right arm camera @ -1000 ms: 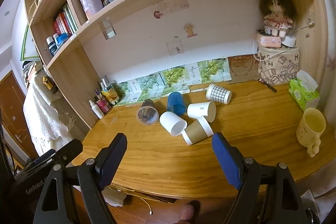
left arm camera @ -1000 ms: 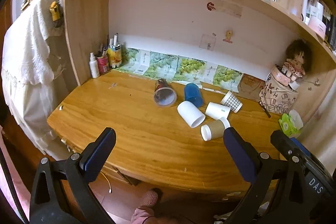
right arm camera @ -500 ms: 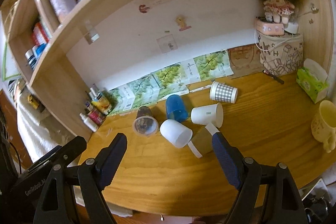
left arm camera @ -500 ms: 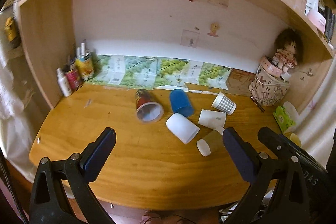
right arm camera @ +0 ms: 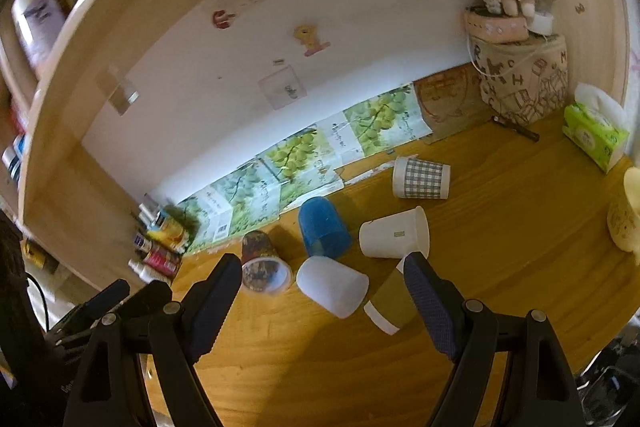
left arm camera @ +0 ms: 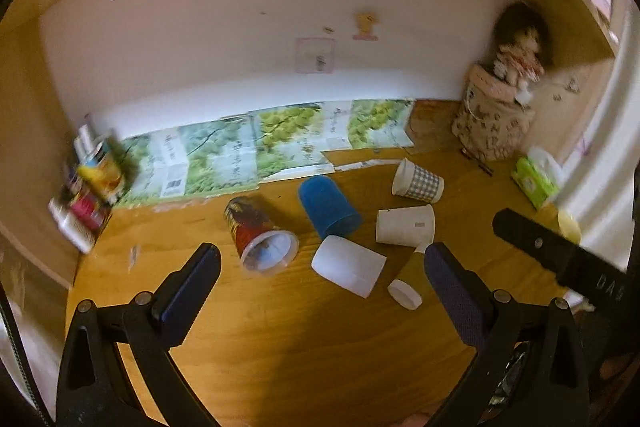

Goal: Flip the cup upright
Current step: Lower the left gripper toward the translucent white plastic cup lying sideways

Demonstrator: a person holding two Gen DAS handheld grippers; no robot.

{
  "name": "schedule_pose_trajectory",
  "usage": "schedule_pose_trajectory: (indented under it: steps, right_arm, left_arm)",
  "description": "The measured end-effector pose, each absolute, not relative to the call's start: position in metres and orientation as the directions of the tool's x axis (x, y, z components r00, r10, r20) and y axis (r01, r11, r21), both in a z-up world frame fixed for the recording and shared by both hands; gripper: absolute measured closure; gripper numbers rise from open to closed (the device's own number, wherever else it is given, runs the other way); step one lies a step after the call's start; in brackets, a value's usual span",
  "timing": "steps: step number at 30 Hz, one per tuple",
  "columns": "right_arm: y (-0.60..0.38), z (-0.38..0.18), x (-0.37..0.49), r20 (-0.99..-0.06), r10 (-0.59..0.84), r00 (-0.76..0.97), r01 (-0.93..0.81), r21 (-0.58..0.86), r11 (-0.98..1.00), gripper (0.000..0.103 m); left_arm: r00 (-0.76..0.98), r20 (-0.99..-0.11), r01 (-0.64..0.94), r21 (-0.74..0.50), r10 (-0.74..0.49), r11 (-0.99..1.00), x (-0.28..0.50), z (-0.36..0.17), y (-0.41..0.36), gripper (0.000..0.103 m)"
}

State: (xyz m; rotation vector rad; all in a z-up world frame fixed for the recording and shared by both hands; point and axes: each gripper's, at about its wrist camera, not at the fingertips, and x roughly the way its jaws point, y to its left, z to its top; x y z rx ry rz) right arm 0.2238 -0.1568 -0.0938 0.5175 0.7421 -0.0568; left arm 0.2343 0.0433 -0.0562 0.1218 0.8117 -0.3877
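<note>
Both the left gripper (left arm camera: 320, 275) and the right gripper (right arm camera: 316, 279) hang wide open and hold nothing above the front of the desk (left arm camera: 280, 347), where bare wood lies, while the cups (left arm camera: 348, 265) lie tipped over near the middle, close together.

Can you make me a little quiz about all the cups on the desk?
1. True or false: the blue cup is standing upright.
2. Which cup lies nearest the green tissue pack? A) checked cup B) frosted white cup C) red printed cup
3. Fill in: both the left gripper and the right gripper are ____ and hold nothing.

Key: 1 false, it lies on its side like the rest. 2 A. 3 open.
</note>
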Motion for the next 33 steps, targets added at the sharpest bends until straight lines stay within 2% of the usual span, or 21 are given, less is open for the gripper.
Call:
schedule_pose_trajectory:
  steps: [7,17,26,33]
  right_arm:
    - [-0.17,-0.111,0.244,-0.7,0.146,0.699,0.318,0.488,0.813,0.019]
    - [-0.184,-0.139,0.263,-0.757,0.161,0.633,0.397,0.496,0.772,0.019]
    - [-0.196,-0.158,0.262,-0.798,0.15,0.584,0.449,0.472,0.759,0.019]
    - [-0.202,-0.167,0.257,-0.825,0.147,0.545,0.469,0.446,0.762,0.019]
  left_arm:
    - [0.584,-0.742,0.542,0.053,-0.33,0.839,0.262,-0.065,0.03,0.002]
    - [0.568,-0.749,0.685,0.199,-0.342,0.701,0.286,-0.087,0.006,0.002]
    - [0.506,-0.768,0.813,0.273,-0.392,0.514,0.295,-0.116,-0.01,0.002]
    - [0.461,-0.777,0.885,0.37,-0.429,0.281,0.284,-0.138,-0.02,0.002]
